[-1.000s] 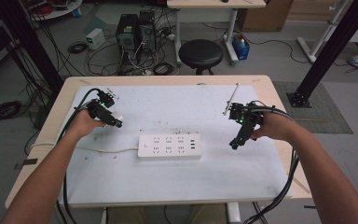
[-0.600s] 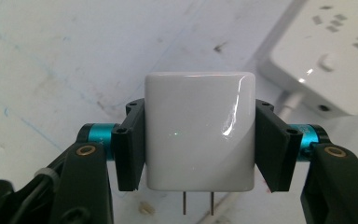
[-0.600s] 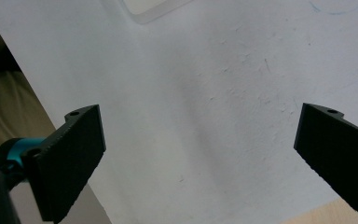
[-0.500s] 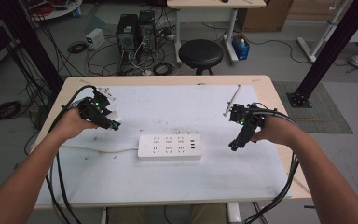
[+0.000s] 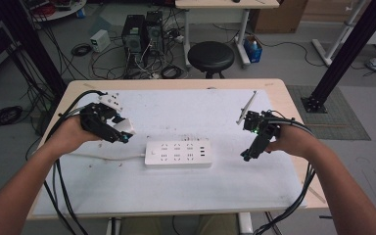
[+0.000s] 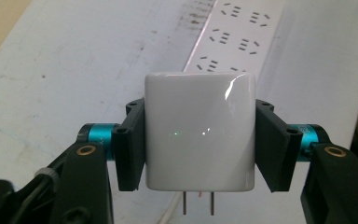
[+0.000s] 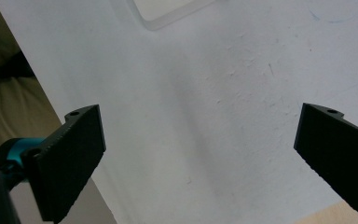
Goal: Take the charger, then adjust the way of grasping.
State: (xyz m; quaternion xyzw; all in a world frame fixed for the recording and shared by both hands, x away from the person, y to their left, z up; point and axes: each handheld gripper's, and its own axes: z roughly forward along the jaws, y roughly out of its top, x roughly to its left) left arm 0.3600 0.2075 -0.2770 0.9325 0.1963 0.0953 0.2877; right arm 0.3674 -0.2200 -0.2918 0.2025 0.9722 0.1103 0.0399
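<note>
1. White charger block [image 6: 199,131] is sitting clamped between the left gripper's [image 6: 199,140] black jaws, its two metal prongs pointing toward the camera, held above the table short of the power strip's left end.
2. White table surface [image 5: 176,196] is showing scuffs and small dark marks; the white power strip [image 5: 177,153] is lying flat at its centre, cord trailing left.
3. Beyond the table, a black round stool [image 5: 210,55], computer towers [image 5: 141,32] and loose floor cables are standing on grey flooring.
4. Left hand [image 5: 71,135] is angling its gripper down toward the strip.
5. Right gripper [image 5: 250,147] is hovering right of the strip, jaws spread wide apart with nothing between them.
</note>
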